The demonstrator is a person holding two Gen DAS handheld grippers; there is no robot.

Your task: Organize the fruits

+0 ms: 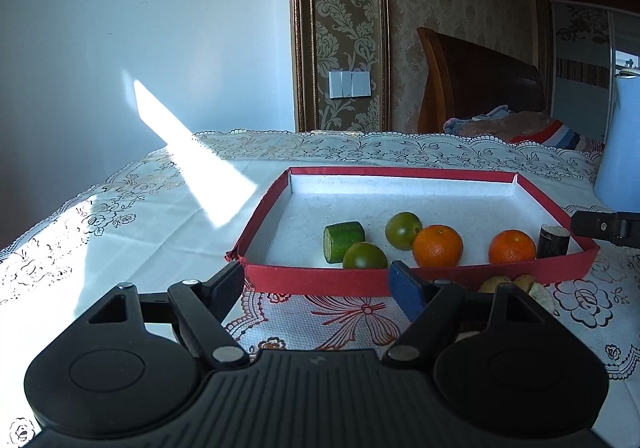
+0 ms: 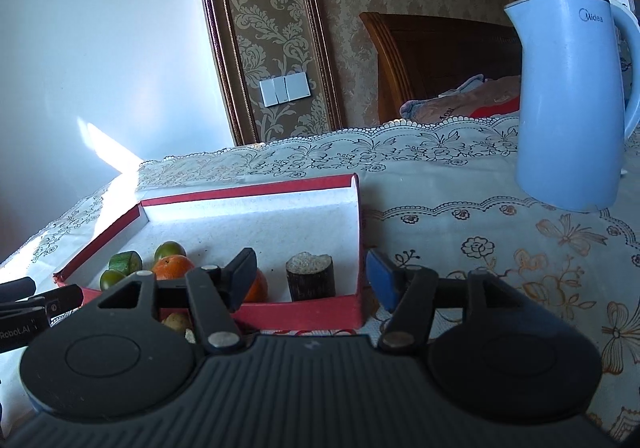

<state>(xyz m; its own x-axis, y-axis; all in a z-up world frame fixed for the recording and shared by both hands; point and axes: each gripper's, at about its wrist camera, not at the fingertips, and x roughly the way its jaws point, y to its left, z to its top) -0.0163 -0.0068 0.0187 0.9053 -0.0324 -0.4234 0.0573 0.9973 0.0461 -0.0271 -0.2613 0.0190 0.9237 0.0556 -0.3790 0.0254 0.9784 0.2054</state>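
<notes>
A red tray point(image 1: 472, 171) with a white floor holds a green cucumber piece point(image 1: 343, 240), two green tomatoes point(image 1: 403, 230), two oranges point(image 1: 437, 246) and a dark cane stub point(image 1: 553, 242). My left gripper point(image 1: 316, 288) stands open at the tray's near wall with nothing between its fingers. My right gripper point(image 2: 311, 276) is open too, at the tray's point(image 2: 304, 314) near right corner. The cane stub point(image 2: 311, 276) stands upright beyond the gap, and neither pad touches it. An orange point(image 2: 256, 286) is partly hidden behind the right gripper's left finger.
A pale blue kettle point(image 2: 568, 103) stands on the flowered tablecloth to the right of the tray. Small yellowish lumps point(image 1: 496, 283) lie on the cloth just outside the tray's near wall. The table's left edge meets a white wall. A bed lies behind.
</notes>
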